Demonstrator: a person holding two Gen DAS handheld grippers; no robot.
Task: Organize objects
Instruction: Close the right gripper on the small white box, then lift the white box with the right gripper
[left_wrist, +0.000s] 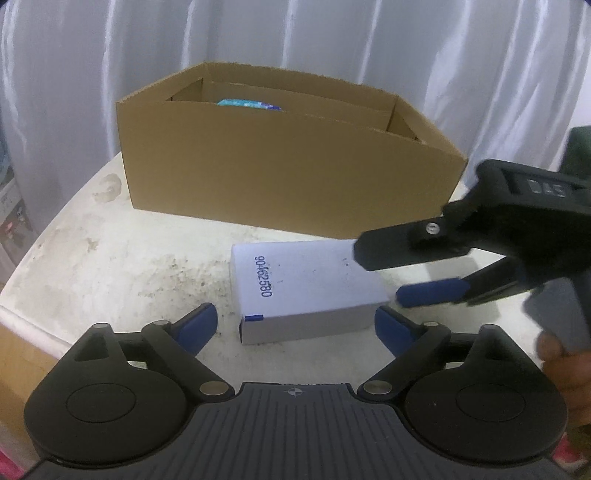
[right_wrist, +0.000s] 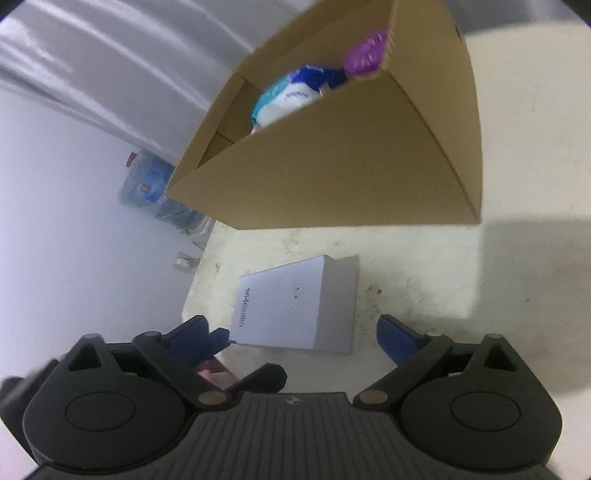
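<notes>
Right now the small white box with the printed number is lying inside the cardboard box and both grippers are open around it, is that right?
Not quite: the white box lies on the table in front of the cardboard box, not inside it, as the left wrist view shows. The rest holds: the left gripper and the right gripper are both open around it, holding nothing.

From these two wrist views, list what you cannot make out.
- Contents of the cardboard box: in the left wrist view its front wall hides all but a teal sliver.
- Purple item: in the right wrist view, blurred and cut by the box rim; unidentifiable.
- White box number: blurred in the right wrist view.
- Left gripper: only a blue fingertip peeks past the right gripper's finger.
</notes>
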